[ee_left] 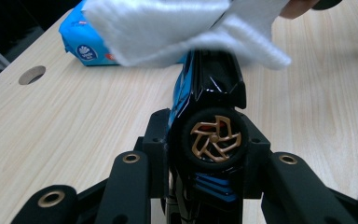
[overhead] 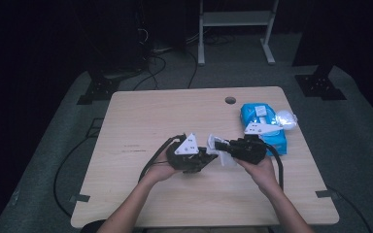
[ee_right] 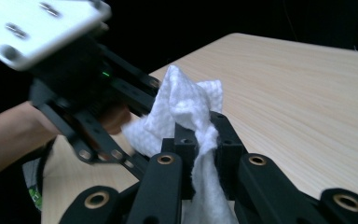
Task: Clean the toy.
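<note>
Dark surroundings framed a light wooden table (overhead: 141,121) with a round cable hole (overhead: 230,100) near its far edge, standing on grey carpet. Beyond it stood one white metal frame (overhead: 235,19), and black cables (overhead: 150,65) lay on the floor.

Two forearms came in from the near edge, each hand holding one black two-jaw gripper. The left gripper (overhead: 208,156) and the right gripper (overhead: 219,144) met nose to nose near the table's middle, each carrying a grey three-cornered plate.

One toy car with a glossy black and blue body (ee_left: 200,93) was pinched between the left gripper's jaws, which were closed against its sides. One gold-spoked wheel with a black tyre (ee_left: 213,141) faced the left gripper's camera.

One crumpled white wipe of textured cloth (ee_right: 191,107) was clamped between the right gripper's jaws, which were pressed together on it. The wipe bunched above the jaws and hung down between them. In the left gripper view the same wipe (ee_left: 177,28) was draped across the far end of the car, touching it.

One blue plastic pack of wipes (overhead: 262,126) lay on the table's right side, just beyond the right hand, with a crinkled clear wrapper (overhead: 285,119) at its right edge.
</note>
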The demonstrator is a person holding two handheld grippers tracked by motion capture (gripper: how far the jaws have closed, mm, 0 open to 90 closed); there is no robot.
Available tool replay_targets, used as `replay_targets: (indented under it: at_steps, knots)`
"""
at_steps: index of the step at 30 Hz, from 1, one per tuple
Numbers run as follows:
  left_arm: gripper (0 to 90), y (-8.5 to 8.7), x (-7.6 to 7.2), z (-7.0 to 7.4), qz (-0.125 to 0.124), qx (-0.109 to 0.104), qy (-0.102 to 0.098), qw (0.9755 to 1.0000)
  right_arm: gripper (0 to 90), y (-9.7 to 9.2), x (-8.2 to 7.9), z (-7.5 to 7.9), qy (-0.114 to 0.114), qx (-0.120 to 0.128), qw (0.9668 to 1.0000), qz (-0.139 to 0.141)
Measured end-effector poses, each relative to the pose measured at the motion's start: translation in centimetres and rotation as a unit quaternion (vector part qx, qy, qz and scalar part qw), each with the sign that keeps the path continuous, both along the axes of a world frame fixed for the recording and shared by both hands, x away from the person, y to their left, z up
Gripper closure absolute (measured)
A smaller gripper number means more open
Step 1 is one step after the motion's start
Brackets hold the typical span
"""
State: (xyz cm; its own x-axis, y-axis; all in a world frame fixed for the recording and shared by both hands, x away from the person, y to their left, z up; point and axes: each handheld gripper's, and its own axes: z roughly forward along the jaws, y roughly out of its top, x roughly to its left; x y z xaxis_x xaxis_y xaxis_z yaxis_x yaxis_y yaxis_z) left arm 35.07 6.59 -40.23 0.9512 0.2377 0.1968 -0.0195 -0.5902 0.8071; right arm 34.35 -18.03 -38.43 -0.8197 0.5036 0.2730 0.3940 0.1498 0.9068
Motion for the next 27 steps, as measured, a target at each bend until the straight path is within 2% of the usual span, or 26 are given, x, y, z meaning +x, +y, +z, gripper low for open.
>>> replay_targets:
  at_steps: [3,5,7,9,14,16,20,27]
  knots:
    - [63.4,-0.5,-0.2,-0.1,-0.004,0.012,-0.007,0.9999,82.2,0.9,-0.5,0.6,-0.010,-0.004,0.9999,0.013]
    - [63.4,-0.7,-0.3,-0.1,-0.006,0.011,-0.005,0.9999,82.2,1.8,-0.9,0.8,-0.018,-0.021,0.9993,0.024]
    - [63.4,-0.6,-0.3,-0.1,-0.006,0.014,-0.006,0.9999,82.2,2.4,-1.3,1.0,-0.029,-0.032,0.9987,0.026]
    - [63.4,-0.4,-0.2,-0.1,-0.004,0.009,-0.004,0.9999,82.2,2.2,-1.2,1.0,-0.031,-0.036,0.9987,0.021]
    - [63.6,0.0,0.0,0.0,0.003,0.012,-0.005,0.9999,82.2,0.4,-0.2,0.1,-0.006,-0.024,0.9997,-0.007]
    - [63.6,0.1,0.1,0.0,0.005,0.006,-0.003,1.0000,82.2,-0.3,0.3,-0.7,0.007,-0.024,0.9995,-0.018]
    - [63.6,0.4,0.2,0.2,0.007,0.000,-0.003,1.0000,82.2,-1.0,1.2,-2.5,0.040,-0.020,0.9987,-0.024]
    - [63.6,0.7,0.2,0.4,0.011,-0.010,-0.001,0.9999,82.2,-0.7,1.7,-4.2,0.075,-0.027,0.9967,-0.019]
